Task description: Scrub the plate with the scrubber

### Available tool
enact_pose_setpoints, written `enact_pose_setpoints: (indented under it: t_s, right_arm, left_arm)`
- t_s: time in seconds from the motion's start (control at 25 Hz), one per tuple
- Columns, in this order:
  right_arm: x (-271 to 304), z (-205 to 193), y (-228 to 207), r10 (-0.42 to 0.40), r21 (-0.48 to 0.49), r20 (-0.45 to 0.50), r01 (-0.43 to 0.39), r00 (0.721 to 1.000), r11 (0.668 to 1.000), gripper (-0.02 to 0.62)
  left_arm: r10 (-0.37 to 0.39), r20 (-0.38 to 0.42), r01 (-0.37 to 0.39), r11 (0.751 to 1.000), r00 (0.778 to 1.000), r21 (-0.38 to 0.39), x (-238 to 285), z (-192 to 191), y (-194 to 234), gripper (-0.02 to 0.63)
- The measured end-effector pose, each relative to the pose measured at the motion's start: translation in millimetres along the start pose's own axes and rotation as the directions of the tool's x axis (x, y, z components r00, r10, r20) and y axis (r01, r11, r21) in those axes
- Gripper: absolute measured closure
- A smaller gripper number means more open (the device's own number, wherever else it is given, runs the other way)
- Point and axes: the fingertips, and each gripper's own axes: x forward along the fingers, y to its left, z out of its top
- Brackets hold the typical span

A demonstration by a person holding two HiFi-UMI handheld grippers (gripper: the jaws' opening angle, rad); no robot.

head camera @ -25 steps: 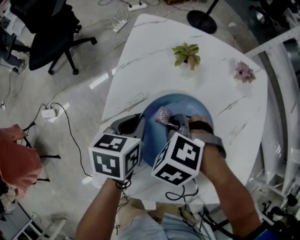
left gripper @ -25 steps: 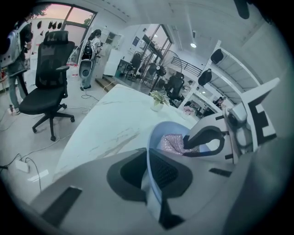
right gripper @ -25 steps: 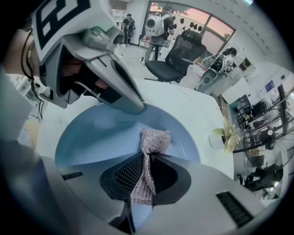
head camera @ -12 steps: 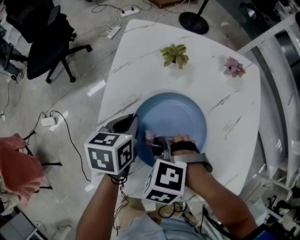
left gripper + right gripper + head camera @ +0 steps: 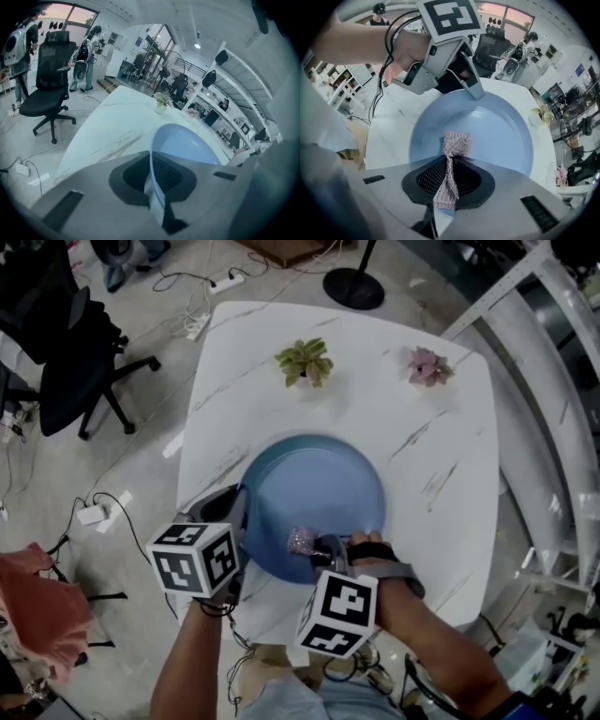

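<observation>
Plate (image 5: 323, 486) rim clamped in left gripper (image 5: 153, 185), scrubber (image 5: 452, 149) half-hidden — right gripper (image 5: 445, 185) pinching

Scrubber (image 5: 302, 541) drawn to plate's (image 5: 323, 484) near rim, with right hand-held gripper (image 5: 316, 546)

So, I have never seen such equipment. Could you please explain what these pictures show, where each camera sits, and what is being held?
There is no robot here. A person holds a hand tool, called a gripper, in each hand. The head view comes from a camera on the person's head, looking steeply down. The other two views come from cameras that ride on the grippers and look along their jaws. On the white table are a blue plate, a green plant and a pink plant. The left gripper is shut on the plate's rim. The right gripper is shut on a sparkly scrubber, which is at the plate's near side.
</observation>
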Motion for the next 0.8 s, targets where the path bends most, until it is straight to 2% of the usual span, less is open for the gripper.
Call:
enact_pose_setpoints:
  t_s: [0.4, 0.8]
  right_arm:
    - [0, -42, -48, -0.063, 0.13, -0.102, 0.076, 0.993, 0.989, 0.529]
    - [5, -36, -99, -0.096, 0.161, -0.11, 0.113, 0.989, 0.981, 0.529]
  left_arm:
    - [-0.002, -0.005, 0.002, 1.0, 1.0, 0.007, 1, -1, -2, 0.591]
    - [-0.003, -0.003, 0.003, 1.0, 1.0, 0.006, 1, -1, -4, 0.591]
